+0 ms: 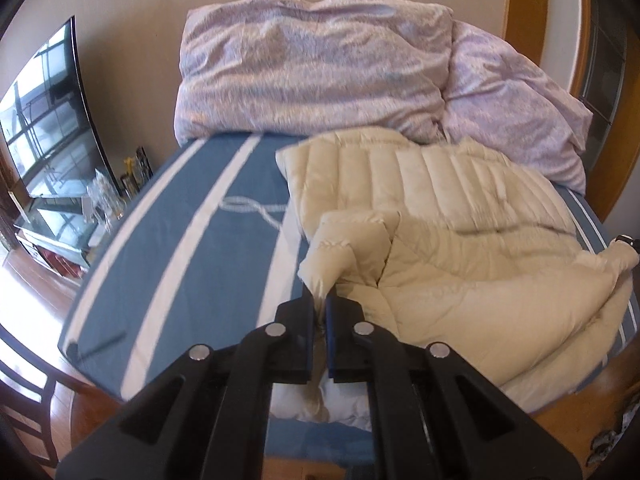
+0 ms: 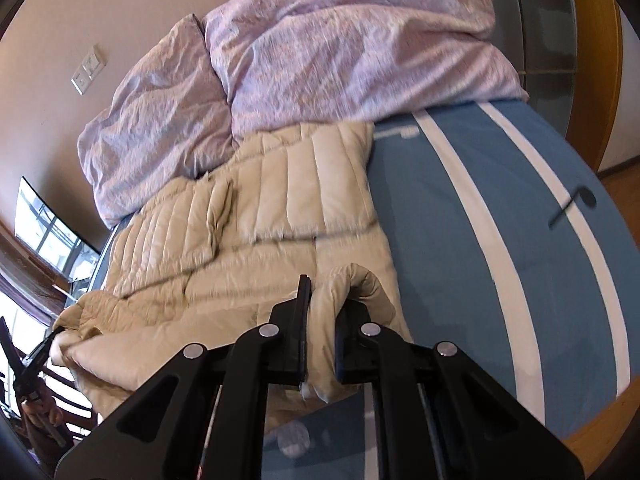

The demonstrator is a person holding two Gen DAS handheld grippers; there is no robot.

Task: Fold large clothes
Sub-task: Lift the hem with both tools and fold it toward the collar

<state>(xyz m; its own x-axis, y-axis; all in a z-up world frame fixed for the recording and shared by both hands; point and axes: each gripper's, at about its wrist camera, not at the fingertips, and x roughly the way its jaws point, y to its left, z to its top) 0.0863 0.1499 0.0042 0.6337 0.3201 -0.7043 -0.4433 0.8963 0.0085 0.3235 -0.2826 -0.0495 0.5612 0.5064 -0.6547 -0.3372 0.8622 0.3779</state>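
Note:
A cream quilted down jacket (image 1: 440,208) lies spread on a blue bed sheet with white stripes (image 1: 180,248). My left gripper (image 1: 320,300) is shut on a bunched near corner of the jacket, which is lifted off the sheet. In the right wrist view the same jacket (image 2: 248,240) stretches away to the left, and my right gripper (image 2: 322,300) is shut on a thick fold of its near edge. The left gripper (image 2: 48,340) shows small at the far left, clamping the jacket's other corner. The jacket's near hem hangs between both grippers.
Two lilac crumpled pillows or duvets (image 1: 316,68) are piled at the head of the bed against the wall. A television (image 1: 44,116) on a glass stand sits left of the bed. A wooden door frame (image 1: 524,4) stands at the right. A dark chair (image 1: 24,396) is at lower left.

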